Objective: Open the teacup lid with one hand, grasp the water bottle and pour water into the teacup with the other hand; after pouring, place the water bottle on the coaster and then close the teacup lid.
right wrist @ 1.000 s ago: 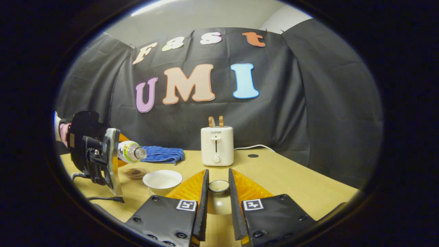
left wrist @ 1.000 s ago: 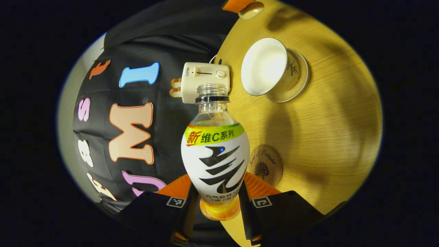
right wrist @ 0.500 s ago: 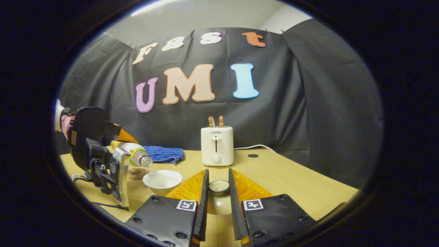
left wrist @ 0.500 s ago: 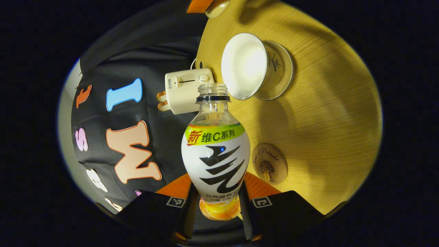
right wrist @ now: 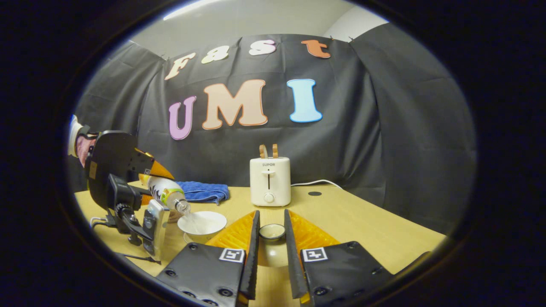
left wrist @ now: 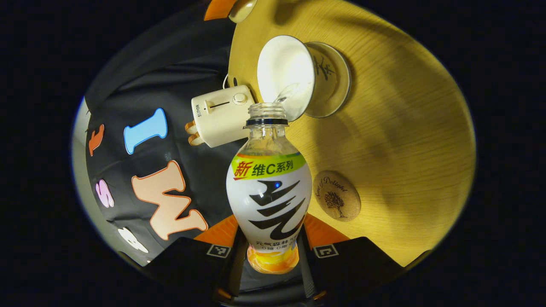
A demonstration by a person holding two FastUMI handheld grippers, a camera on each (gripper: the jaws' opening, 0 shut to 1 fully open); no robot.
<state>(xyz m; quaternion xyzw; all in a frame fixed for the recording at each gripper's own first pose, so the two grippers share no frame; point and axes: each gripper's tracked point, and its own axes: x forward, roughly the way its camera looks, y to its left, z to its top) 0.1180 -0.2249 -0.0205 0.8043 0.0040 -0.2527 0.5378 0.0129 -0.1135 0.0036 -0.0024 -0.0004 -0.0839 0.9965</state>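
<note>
We tip the clear plastic water bottle with white-and-green label [left wrist: 268,196] in our left gripper [left wrist: 269,260], jaws clamped on its base, so water streams into the open white teacup [left wrist: 286,72] near the surface's left edge. Our right gripper [right wrist: 269,251] holds the small white lid [right wrist: 271,231] aside, jaws closed on it. The round wooden coaster [left wrist: 336,201] waits beside the cup.

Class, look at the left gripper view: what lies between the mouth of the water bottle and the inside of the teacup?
A thin stream of water runs from the water bottle into the teacup.
</note>
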